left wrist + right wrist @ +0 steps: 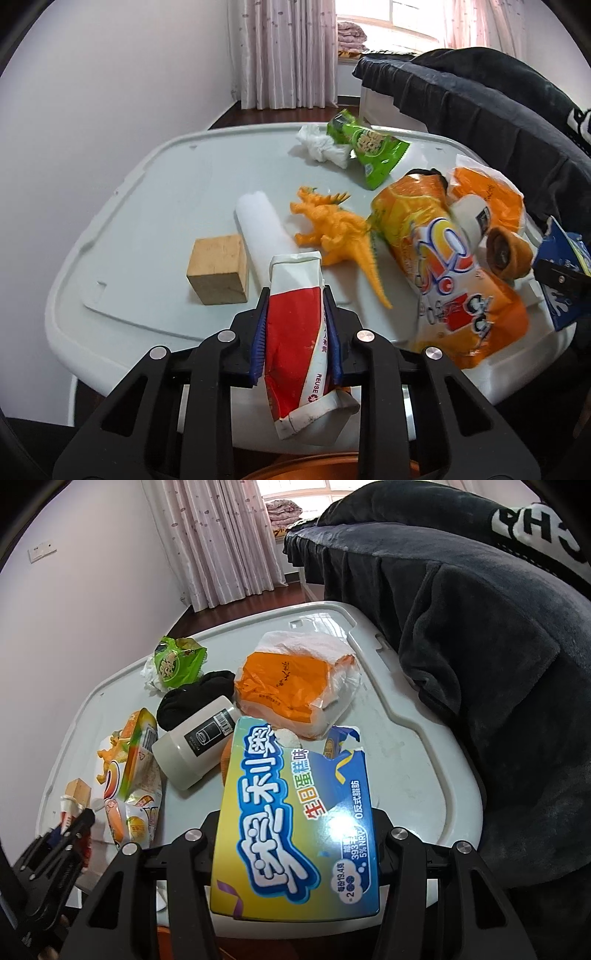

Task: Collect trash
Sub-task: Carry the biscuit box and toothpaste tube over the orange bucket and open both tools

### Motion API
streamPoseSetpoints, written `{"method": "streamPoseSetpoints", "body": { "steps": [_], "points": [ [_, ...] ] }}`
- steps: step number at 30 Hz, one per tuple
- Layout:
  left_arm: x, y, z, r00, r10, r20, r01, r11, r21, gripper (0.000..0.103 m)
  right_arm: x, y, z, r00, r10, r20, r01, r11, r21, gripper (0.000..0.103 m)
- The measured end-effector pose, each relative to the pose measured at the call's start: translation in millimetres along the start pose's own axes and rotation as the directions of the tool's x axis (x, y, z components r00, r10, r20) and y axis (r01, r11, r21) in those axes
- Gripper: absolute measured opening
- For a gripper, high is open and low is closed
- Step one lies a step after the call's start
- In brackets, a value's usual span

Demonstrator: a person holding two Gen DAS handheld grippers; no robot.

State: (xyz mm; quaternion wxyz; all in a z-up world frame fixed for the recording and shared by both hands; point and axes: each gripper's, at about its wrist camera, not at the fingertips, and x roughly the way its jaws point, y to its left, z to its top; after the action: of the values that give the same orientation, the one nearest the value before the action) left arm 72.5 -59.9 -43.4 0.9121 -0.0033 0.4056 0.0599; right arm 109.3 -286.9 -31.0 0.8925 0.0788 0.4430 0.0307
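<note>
My left gripper [295, 295] is shut on a crumpled red and white carton [295, 332], held above the near edge of the white lid [166, 192]. My right gripper [295, 812] is shut on a blue and yellow Oreo box [295, 830], which hides its fingers. On the lid lie a green snack bag [369, 147], white tissue [321, 146], an orange snack bag [443, 266], an orange plastic bag [288, 686] and a white bottle [195, 746]. The left gripper also shows at the lower left of the right wrist view [70, 834].
A wooden block [218, 269], a white paper roll [262, 232], an orange toy dinosaur [332, 229] and a black sock [195, 698] lie on the lid. A bed with a dark blanket [480, 627] stands at the right. An orange rim [314, 469] shows below the left gripper.
</note>
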Motion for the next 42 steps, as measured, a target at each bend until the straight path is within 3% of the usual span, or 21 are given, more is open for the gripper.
{"method": "streamPoseSetpoints", "body": {
  "steps": [5,12,16,28,36,42],
  "points": [
    [-12,6,-3,0.997,-0.044,-0.056,0.040,0.997,-0.065,0.025,-14,3,-6,0.999,0.026,0.031,-0.025,0.999,-0.030,0.053],
    [-46,9,-15,0.998,-0.025,-0.051,0.024,0.999,-0.035,0.026,-44,24,-19,0.995,0.070,0.068,-0.062,0.992,-0.113,0.053],
    [-66,18,-22,0.998,-0.028,-0.056,0.026,0.999,-0.045,0.026,-73,41,-35,0.986,0.145,0.077,-0.129,0.975,-0.182,0.053],
    [-104,30,-29,0.999,-0.030,-0.030,0.028,0.997,-0.071,0.026,-112,66,-70,0.973,0.230,0.030,-0.213,0.938,-0.275,0.053],
    [-107,28,-28,0.999,-0.029,-0.018,0.028,0.997,-0.072,0.026,-105,64,-88,0.975,0.221,-0.026,-0.219,0.932,-0.289,0.053],
    [-101,24,-31,0.999,-0.038,-0.033,0.035,0.997,-0.063,0.026,-97,70,-99,0.964,0.252,-0.084,-0.266,0.919,-0.292,0.053]
  ]
}}
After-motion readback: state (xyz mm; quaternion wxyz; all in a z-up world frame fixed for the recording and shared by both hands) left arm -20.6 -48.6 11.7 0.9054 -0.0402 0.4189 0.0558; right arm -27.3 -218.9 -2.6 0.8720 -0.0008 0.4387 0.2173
